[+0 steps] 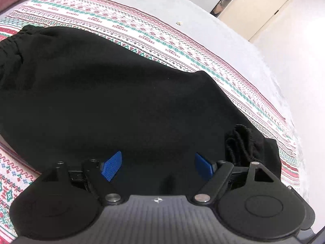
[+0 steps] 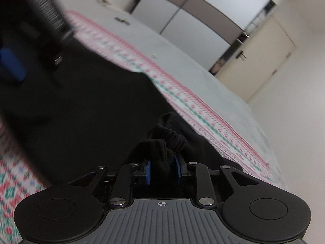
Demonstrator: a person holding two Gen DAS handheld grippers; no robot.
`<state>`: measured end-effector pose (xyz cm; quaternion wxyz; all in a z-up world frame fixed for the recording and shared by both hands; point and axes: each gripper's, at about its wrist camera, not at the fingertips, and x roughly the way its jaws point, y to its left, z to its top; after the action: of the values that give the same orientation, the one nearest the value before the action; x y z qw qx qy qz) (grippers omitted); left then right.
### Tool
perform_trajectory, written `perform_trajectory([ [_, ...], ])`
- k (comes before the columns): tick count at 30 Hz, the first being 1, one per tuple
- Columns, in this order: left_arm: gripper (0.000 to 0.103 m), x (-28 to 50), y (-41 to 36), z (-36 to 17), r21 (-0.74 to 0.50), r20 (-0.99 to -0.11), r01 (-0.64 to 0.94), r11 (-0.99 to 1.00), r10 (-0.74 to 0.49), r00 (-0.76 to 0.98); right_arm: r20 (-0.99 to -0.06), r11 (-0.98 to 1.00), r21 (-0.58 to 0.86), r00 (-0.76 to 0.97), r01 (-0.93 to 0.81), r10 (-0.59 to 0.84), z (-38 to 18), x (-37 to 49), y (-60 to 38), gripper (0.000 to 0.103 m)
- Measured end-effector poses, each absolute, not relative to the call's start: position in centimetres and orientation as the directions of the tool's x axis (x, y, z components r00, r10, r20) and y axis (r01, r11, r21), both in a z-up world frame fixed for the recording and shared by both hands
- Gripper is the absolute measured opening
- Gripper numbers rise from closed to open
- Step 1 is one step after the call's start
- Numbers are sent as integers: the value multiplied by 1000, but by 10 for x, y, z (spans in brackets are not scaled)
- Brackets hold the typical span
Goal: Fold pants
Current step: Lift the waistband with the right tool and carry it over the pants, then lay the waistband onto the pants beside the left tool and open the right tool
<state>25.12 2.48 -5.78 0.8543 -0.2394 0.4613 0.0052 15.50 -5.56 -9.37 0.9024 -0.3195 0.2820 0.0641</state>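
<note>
Black pants (image 1: 105, 85) lie spread over a patterned cloth (image 1: 142, 32) banded in red, green and white, which covers a pale grey bed surface (image 1: 182, 6). In the left wrist view the dark garment fills the middle of the picture, its gathered elastic waistband (image 1: 12, 46) bunched toward nine o'clock and its far edge running diagonally toward four o'clock.

The left gripper (image 1: 157, 165) hovers low over the fabric with its jaws spread wide and released; its blue ribbed pads (image 1: 111, 167) stand well apart with nothing pinched between them. Just beside the right-hand pad, at about three o'clock from it, a ribbed cuff (image 1: 239, 142) rises in a bunched clump above the flat cloth.

In the right wrist view, the right gripper (image 2: 163, 168) is clenched on that cuff (image 2: 162, 142): black knit fabric is wedged between the two blue pads (image 2: 148, 172) and puffs up beyond them toward twelve o'clock. The rest of the pants (image 2: 91, 101) stretches away toward ten o'clock, blurred. The left gripper (image 2: 12, 65) appears there too, a smeared dark shape with a blue pad at nine to ten o'clock, too blurred to read its jaws in this view.

Beyond the bed, a cream door (image 2: 262, 61) with a dark handle stands at two o'clock, and grey-and-white wardrobe panels (image 2: 193, 10) fill the wall at twelve o'clock. A small dark object (image 2: 121, 20) lies on the bed surface far off, its nature unclear.
</note>
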Motion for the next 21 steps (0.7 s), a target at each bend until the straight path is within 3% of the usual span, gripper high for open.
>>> perform_trajectory([
  [5,99,248,29,-58,-409,-788,-211,888,-228,571,-586,743,-546,810,-388,-7,-93,152,-66,37],
  [8,99,248,29,-57,-411,-790,-209,888,-232,568,-551,711,-591,834,-382,-10,-98,145,-69,57],
  [9,99,248,28,-57,-409,-791,-208,888,-232,566,-538,690,-613,843,-385,-7,-100,144,-68,58],
  [17,99,250,28,-54,-418,-790,-202,886,-244,563,-503,580,-688,863,-437,52,-121,137,-63,59],
  [20,99,252,28,-55,-417,-792,-204,886,-244,560,-524,618,-646,849,-448,68,-116,146,-63,58],
  [21,99,252,28,-56,-416,-794,-204,886,-245,557,-536,644,-617,841,-452,76,-113,150,-64,53],
])
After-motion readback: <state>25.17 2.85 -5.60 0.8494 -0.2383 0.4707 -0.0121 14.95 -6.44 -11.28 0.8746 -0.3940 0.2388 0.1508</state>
